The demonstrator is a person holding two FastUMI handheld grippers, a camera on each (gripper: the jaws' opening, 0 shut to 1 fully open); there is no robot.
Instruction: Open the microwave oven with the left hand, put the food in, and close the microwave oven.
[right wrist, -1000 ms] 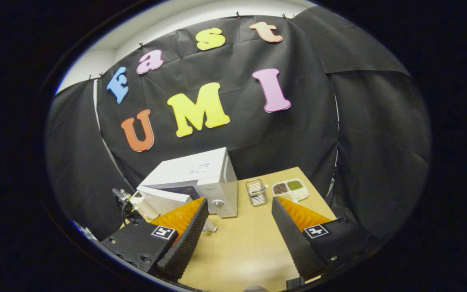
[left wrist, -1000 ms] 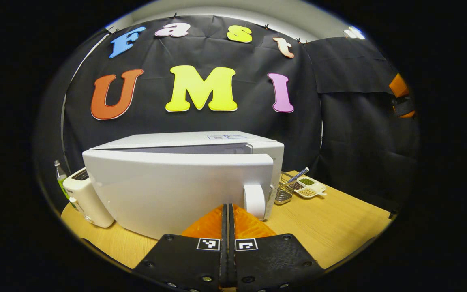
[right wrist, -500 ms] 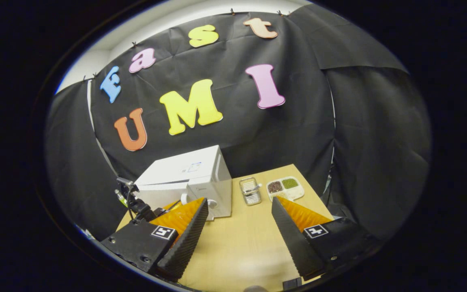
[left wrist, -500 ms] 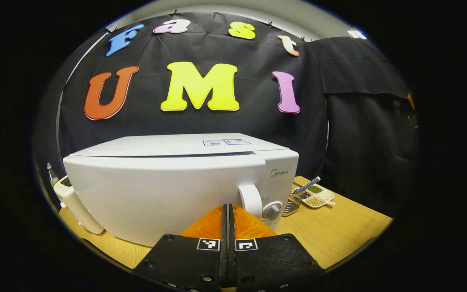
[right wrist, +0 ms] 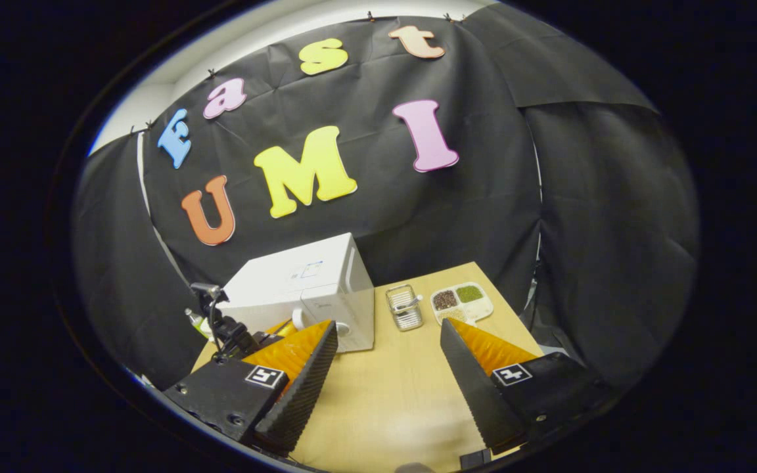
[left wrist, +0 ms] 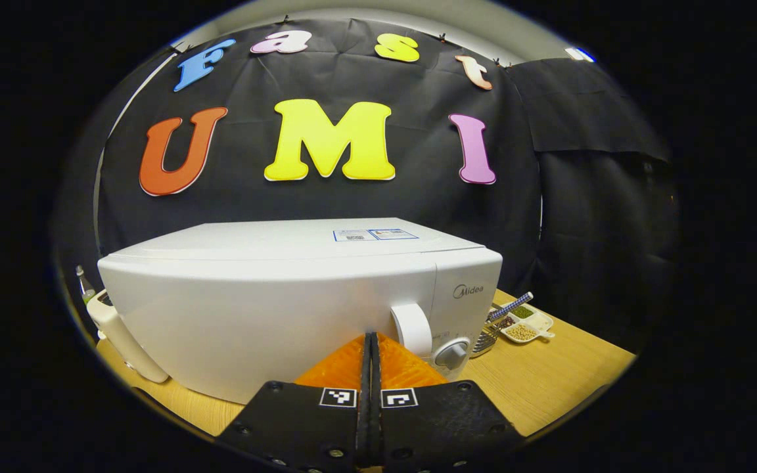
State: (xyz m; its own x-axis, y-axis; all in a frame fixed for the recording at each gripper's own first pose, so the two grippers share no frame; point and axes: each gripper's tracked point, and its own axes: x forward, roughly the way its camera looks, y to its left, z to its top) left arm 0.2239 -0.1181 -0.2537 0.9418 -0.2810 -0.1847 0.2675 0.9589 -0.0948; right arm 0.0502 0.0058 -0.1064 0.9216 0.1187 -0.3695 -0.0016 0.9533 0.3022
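Observation:
The white microwave [left wrist: 286, 302] stands on the wooden table with its door flush against the body. My left gripper [left wrist: 370, 336] is shut with nothing between its fingers, and its tips rest against the lower door front, just left of the round white handle [left wrist: 411, 328] and the dial [left wrist: 452, 353]. In the right gripper view the microwave [right wrist: 306, 282] sits far below at the left. My right gripper [right wrist: 388, 325] hangs open and high above the table, holding nothing. The left gripper [right wrist: 234, 335] shows there at the microwave's front.
A white toaster-like appliance [left wrist: 122, 328] and a bottle [left wrist: 83, 279] stand left of the microwave. To its right are a small wire basket [right wrist: 405, 307] and a divided dish of beans [right wrist: 462, 302]. Bare tabletop [right wrist: 385, 394] lies under the right gripper.
The microwave door swung from ajar to fully shut as my left gripper pushed forward against it. My right gripper drew slightly back and up, staying open.

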